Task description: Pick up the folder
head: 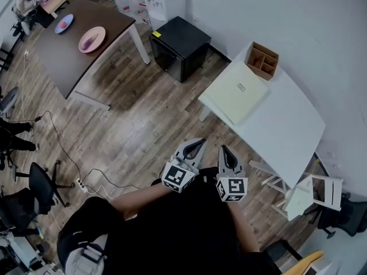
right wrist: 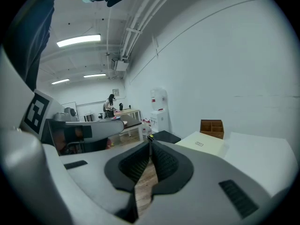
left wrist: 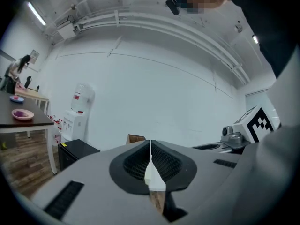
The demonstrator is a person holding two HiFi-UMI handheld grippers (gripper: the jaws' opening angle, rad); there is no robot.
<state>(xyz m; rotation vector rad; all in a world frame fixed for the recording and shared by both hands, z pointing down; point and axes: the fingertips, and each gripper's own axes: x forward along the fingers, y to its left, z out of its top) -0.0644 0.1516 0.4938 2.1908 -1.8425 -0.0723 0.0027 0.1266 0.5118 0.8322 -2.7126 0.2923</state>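
Note:
A pale cream folder (head: 236, 91) lies flat on the near corner of a white table (head: 287, 125); the right gripper view shows the folder (right wrist: 206, 144) ahead to the right. Both grippers hang over the wooden floor, short of the table, in front of the person's dark torso. My left gripper (head: 200, 143) is shut with nothing between its jaws, and its own view shows the left gripper (left wrist: 150, 143) with pads pressed together. Beside it my right gripper (head: 223, 149) is also shut and empty; the right gripper (right wrist: 150, 144) points toward the table.
A wooden compartment box (head: 262, 60) stands at the table's far end behind the folder. A black cabinet (head: 180, 47) sits on the floor to the left. A brown table (head: 57, 53) with plates stands far left. A white chair (head: 312, 193) is at the right.

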